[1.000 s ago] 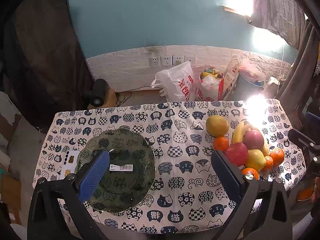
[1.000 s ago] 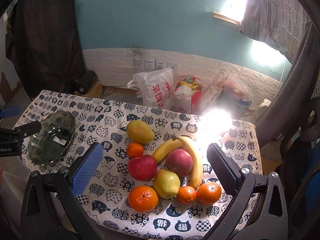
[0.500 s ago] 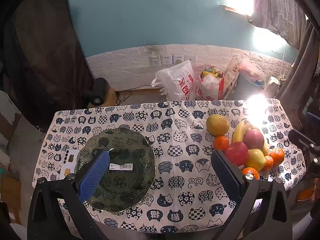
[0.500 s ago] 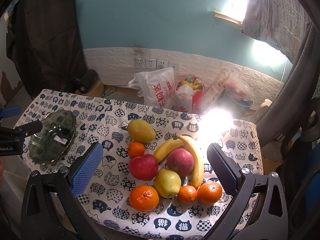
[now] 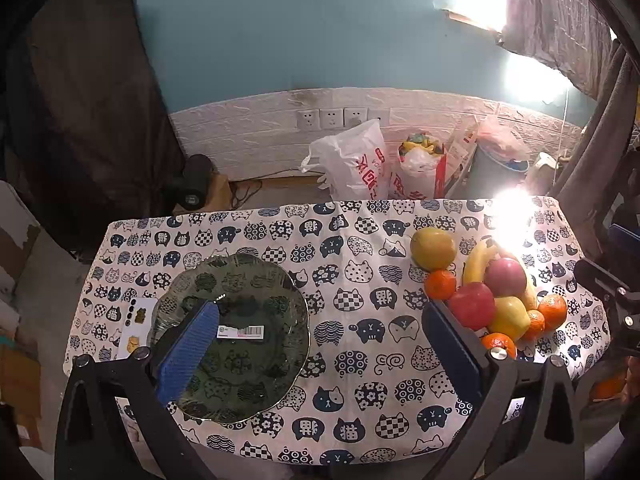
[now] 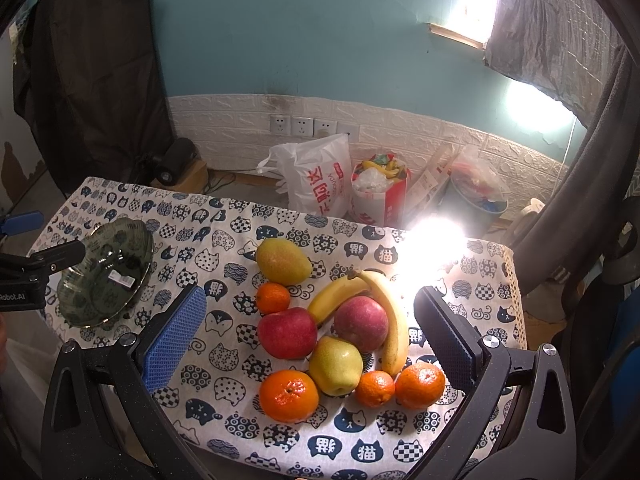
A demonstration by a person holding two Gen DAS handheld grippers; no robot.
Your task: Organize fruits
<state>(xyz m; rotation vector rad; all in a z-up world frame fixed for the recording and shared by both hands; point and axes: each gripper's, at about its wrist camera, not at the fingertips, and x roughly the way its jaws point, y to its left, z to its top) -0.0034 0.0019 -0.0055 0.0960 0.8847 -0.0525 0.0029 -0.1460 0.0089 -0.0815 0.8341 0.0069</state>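
Note:
A dark green glass plate point(image 5: 240, 280) with a barcode sticker lies on the left of the cat-print tablecloth point(image 5: 352, 360); it also shows in the right wrist view point(image 6: 80, 300). A fruit pile sits on the right: a mango point(image 6: 282, 261), two red apples point(image 6: 287, 332), a green pear point(image 6: 336, 365), two bananas point(image 6: 390, 312) and several oranges point(image 6: 289, 395). My left gripper point(image 5: 320, 352) is open and empty above the plate's right side. My right gripper point(image 6: 310, 338) is open and empty above the fruit pile.
Behind the table stand a white plastic bag point(image 5: 354, 162), a red bag of rubbish point(image 5: 420, 172) and a blue bin point(image 5: 496, 168) against a white brick wall. A black speaker point(image 5: 192, 186) stands at the back left. A white card point(image 5: 136, 320) lies left of the plate.
The right gripper has drifted slightly, so the fruit sits a little lower and closer in its view. The left view is nearly unchanged.

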